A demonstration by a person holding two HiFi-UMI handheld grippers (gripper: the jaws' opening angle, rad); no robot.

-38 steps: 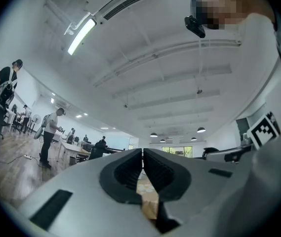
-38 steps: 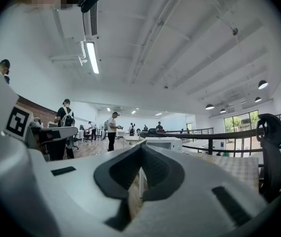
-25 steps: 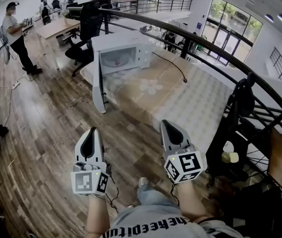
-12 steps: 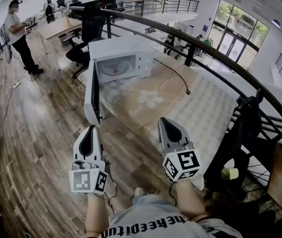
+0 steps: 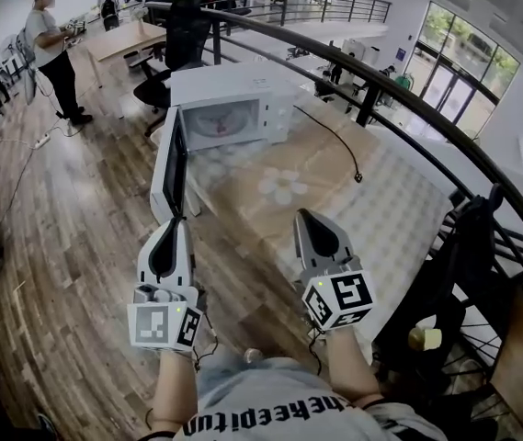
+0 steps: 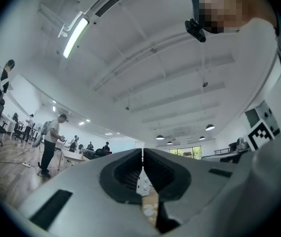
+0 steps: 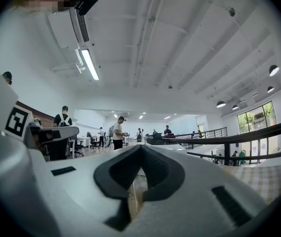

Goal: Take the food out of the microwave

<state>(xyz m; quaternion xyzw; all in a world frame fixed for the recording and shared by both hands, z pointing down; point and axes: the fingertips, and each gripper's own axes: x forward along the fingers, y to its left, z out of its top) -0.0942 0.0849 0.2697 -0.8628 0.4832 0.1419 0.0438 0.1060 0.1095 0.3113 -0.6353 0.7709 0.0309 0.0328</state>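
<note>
Two handheld grippers point forward side by side, each with its jaws pressed together and nothing between them. The left gripper (image 5: 173, 226) and the right gripper (image 5: 304, 217) are grey, and each carries a cube with square black-and-white markers near the hand. The person's forearms and a grey printed shirt show at the bottom of the head view.

Ahead of the grippers stands a table (image 5: 399, 200) covered in a pale checked cloth with a beige runner and a white flower print. At its far end sits a white microwave (image 5: 275, 104). Its door (image 5: 171, 177) hangs fully open toward the left gripper, whose tip appears just below the door's lower corner. The food (image 5: 217, 118) is inside the microwave cavity, showing only as a pale pinkish shape, too small to make out. A black cable (image 5: 339, 145) trails across the cloth from the microwave.

A dark curved railing (image 5: 426, 122) runs behind the table. To the left lies wood flooring (image 5: 68, 246), a black office chair (image 5: 183, 53) and a standing person (image 5: 54, 53) beside a desk.
</note>
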